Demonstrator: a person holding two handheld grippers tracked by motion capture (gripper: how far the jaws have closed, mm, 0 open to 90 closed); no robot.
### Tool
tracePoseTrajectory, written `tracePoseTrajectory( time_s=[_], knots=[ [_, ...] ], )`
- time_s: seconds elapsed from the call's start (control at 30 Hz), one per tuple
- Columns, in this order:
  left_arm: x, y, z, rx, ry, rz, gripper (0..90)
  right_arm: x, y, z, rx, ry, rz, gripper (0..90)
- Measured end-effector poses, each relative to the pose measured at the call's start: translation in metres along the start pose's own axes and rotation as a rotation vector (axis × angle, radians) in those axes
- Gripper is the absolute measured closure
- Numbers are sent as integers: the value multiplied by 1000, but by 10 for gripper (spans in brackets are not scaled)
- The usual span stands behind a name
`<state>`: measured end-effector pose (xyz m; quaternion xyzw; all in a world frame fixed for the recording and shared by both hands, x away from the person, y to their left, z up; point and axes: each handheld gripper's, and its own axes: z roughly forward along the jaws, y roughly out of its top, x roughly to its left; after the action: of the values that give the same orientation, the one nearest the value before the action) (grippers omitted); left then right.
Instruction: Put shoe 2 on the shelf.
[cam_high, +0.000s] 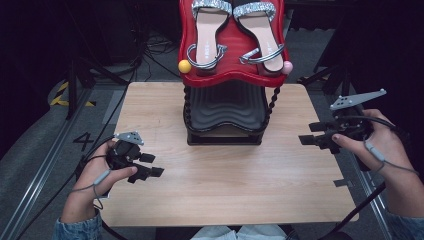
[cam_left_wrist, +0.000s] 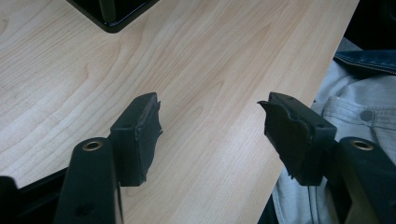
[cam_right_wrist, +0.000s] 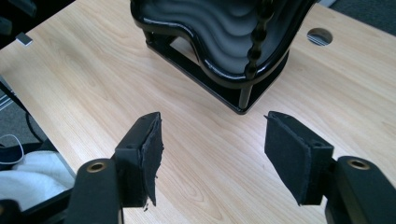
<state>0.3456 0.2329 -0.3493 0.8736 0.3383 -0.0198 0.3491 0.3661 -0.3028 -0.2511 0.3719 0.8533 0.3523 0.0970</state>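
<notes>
A two-tier shoe rack stands at the table's far middle, with a red wavy top shelf (cam_high: 232, 75) and a black ribbed lower shelf (cam_high: 225, 107). Two pink sandals with glittery straps (cam_high: 207, 35) (cam_high: 260, 32) lie side by side on the red shelf. My left gripper (cam_high: 152, 165) hovers open over the table's near left, with bare wood between its pads (cam_left_wrist: 140, 135). My right gripper (cam_high: 311, 134) is held open at the table's right edge, pointing toward the rack's black base (cam_right_wrist: 233, 46), and nothing sits between its pads (cam_right_wrist: 149, 149).
The wooden table (cam_high: 225, 180) has a cable hole (cam_right_wrist: 320, 36) near the rack. A yellow ball (cam_high: 184, 66) and a pink ball (cam_high: 287, 67) cap the rack's front corners. Cables and tripod legs (cam_high: 75, 90) stand on the floor around it. My lap (cam_left_wrist: 355, 107) is at the near edge.
</notes>
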Motion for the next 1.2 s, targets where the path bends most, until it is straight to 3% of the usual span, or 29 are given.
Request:
tracePoseTrajectory(
  time_s=[0.17,0.33,0.53,0.67,0.8,0.97,1.2],
  knots=[
    [0,-3,-1,5,9,-10,361,-8,-16,15,11,4,1,372],
    [-1,-6,-2,8,38,-22,361,-15,-31,30,21,42,-6,380],
    [0,-8,-3,14,59,-29,361,-23,-51,53,51,42,-52,381],
    [0,-6,-2,9,89,-22,362,-25,-61,63,31,68,-58,381],
    [-1,-5,1,16,85,-16,362,-28,-71,76,17,94,-78,393],
    [1,-4,2,10,101,-5,363,-27,-79,96,87,109,-134,397],
    [0,-4,3,14,96,-5,360,-28,-85,109,142,86,-130,395]
  ],
)
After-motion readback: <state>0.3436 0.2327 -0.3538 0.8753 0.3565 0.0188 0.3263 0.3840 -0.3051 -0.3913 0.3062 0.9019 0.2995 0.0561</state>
